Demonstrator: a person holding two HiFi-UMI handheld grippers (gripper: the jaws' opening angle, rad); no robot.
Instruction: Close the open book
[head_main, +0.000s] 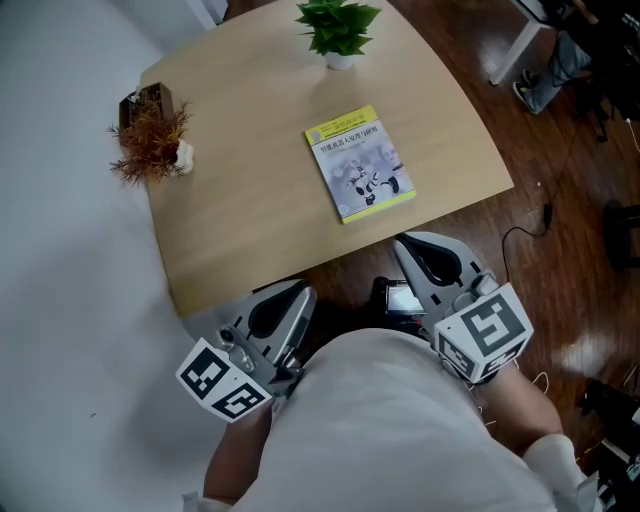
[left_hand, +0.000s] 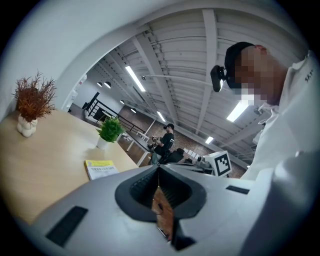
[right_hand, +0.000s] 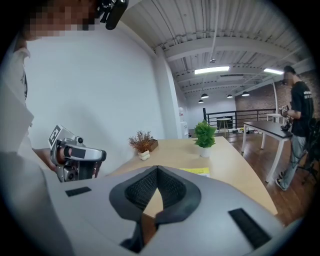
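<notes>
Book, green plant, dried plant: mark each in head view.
book (head_main: 360, 163), head view, cover centre
green plant (head_main: 338, 24), head view, leaves
dried plant (head_main: 150, 140), head view, brown twigs

the book (head_main: 359, 163) cover's print is unreadably small.

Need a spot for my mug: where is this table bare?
The widest bare stretch of the table lies between the dried plant and the book, down to the near edge. A narrower strip runs right of the book, another between it and the green plant. The far left corner, with dried plant and brown box, is crowded.
</notes>
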